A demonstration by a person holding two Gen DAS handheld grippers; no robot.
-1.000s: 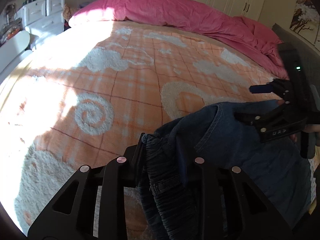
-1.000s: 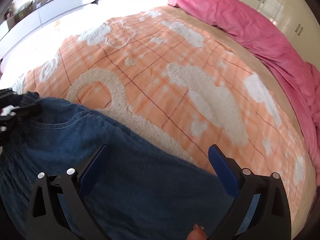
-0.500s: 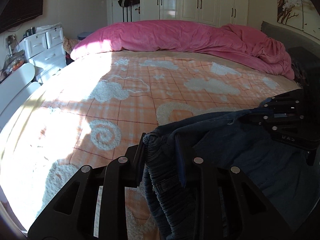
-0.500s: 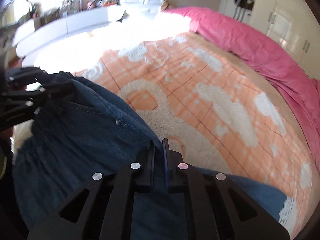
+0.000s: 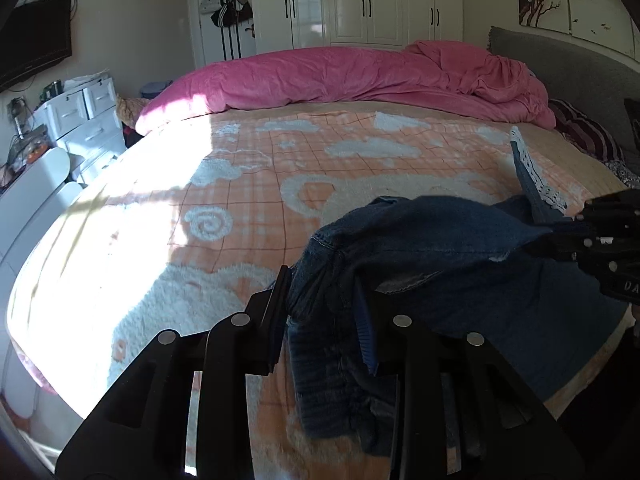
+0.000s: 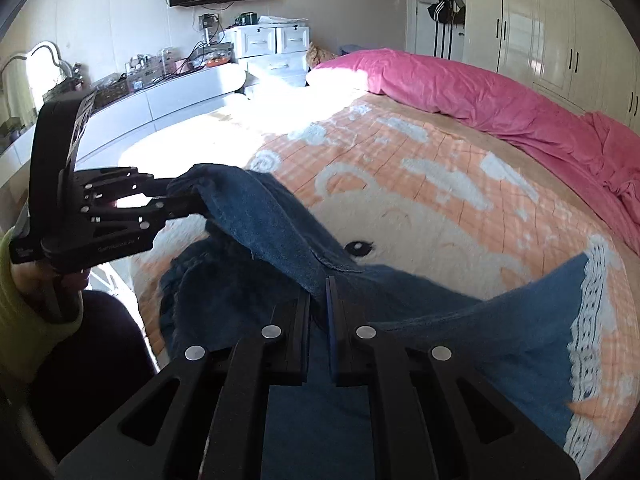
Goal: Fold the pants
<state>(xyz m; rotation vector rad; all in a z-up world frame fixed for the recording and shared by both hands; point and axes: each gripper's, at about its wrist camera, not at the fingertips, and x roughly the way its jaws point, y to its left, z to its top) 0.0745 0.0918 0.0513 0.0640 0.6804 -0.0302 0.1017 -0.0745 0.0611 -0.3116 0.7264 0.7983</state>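
Dark blue denim pants with a white lace hem hang lifted over the orange bed blanket. My left gripper pinches the bunched waistband; its jaws are opening slightly with the denim still pressed between them. In the right wrist view that left gripper holds the upper left corner of the pants, gripped by a hand in a yellow-green sleeve. My right gripper is shut on a fold of the denim. It also shows at the right edge as the right gripper.
A pink duvet lies heaped along the bed's far side, with a grey headboard at the right. White drawers and a cluttered white desk stand past the bed's left edge. White wardrobes line the back wall.
My right gripper went from wide open to shut on the denim. Both grippers have risen and drawn back, lifting the pants off the blanket and exposing the lace hem.
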